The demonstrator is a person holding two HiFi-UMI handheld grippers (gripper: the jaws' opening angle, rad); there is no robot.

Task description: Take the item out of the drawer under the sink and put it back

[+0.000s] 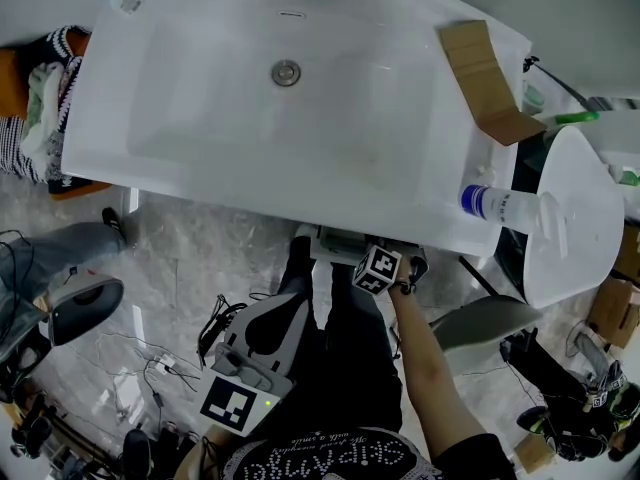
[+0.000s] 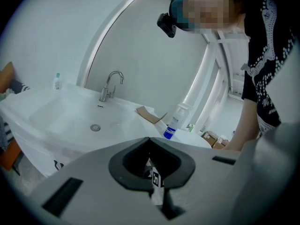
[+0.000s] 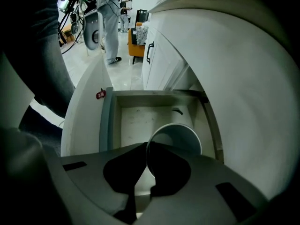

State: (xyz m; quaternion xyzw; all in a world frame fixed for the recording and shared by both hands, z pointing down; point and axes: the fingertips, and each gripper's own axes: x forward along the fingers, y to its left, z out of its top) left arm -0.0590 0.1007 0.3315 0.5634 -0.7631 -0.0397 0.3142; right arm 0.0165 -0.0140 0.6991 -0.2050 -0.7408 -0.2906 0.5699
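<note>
Under the sink (image 1: 200, 118), a white cup (image 3: 180, 135) is gripped at its rim, over the open drawer (image 3: 133, 121).
The cup's left wall is clamped by the right gripper (image 3: 146, 146), with one pad set outside it and one inside. The cup is seen over the near right part of the drawer, its mouth turned upward. The left gripper (image 2: 149, 139) is held nearer the person, jaws pressed together with nothing between them. A bottle (image 1: 505, 208) and a cardboard piece (image 1: 485, 78) are seen on the sink's right edge.
</note>
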